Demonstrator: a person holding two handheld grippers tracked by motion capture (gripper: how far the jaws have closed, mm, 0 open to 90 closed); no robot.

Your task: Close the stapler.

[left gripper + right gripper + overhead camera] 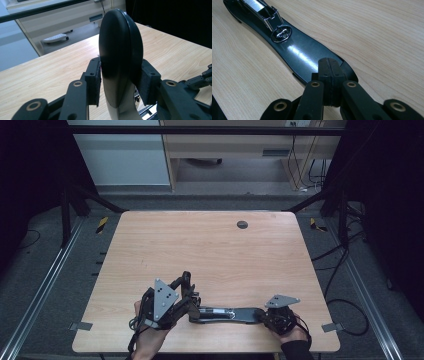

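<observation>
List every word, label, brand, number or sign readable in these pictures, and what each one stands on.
None can be read.
The black stapler shows no print on its base, its metal tray or the raised black arm.
The wooden table bears no lettering.
The yellow-black striped tape on the floor carries stripes, no words.

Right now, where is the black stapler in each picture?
High view: the stapler lies low on the table, near the front edge.
Left gripper view: its rounded end stands in the middle, clamped in the left gripper's jaws.
Right gripper view: it runs from top left to the right gripper's shut jaws.
Shared landmark: the light wooden table.
</observation>
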